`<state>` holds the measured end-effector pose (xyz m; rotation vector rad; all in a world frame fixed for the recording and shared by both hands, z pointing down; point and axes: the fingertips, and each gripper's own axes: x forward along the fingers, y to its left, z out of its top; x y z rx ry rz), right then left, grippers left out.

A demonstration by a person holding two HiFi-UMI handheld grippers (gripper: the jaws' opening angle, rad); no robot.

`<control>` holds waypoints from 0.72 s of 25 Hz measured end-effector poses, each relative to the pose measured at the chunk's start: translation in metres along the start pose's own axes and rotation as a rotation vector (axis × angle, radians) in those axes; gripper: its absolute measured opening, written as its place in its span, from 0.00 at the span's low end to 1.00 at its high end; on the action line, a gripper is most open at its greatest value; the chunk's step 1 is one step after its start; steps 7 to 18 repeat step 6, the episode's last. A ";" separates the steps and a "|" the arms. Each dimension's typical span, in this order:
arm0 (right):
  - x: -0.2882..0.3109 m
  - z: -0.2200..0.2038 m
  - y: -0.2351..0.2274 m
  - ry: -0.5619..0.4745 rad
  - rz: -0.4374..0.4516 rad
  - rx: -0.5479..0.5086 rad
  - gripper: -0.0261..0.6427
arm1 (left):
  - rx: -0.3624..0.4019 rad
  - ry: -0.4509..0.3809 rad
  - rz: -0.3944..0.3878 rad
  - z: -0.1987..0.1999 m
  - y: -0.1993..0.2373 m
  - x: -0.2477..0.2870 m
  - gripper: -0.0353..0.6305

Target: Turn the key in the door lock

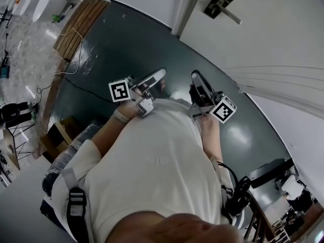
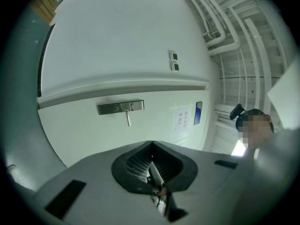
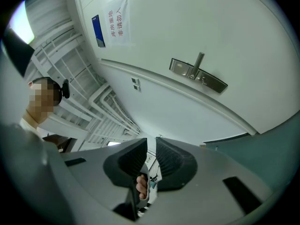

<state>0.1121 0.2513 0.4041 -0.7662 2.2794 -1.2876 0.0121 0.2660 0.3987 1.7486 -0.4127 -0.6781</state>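
Door lock (image 1: 223, 3), a plate with a lever handle on the white door (image 1: 273, 34), lies well ahead of both claws with no key visible, so the clenched, empty left claw (image 2: 152, 144) and slightly parted, empty right claw (image 3: 151, 142) should approach level and steady.

I see soft, even indoor light with a cool greenish cast and hardly any hard shadows. In the head view the dark floor (image 1: 131, 49) carries pale glare streaks. Both gripper views are ringed by black vignette, the wide lens bows the door (image 2: 117, 55) edges, and a bright patch (image 2: 238, 147) blows out white.
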 end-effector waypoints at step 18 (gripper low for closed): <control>0.000 -0.004 -0.010 -0.017 -0.018 0.006 0.14 | -0.016 0.015 0.001 0.000 0.011 -0.002 0.07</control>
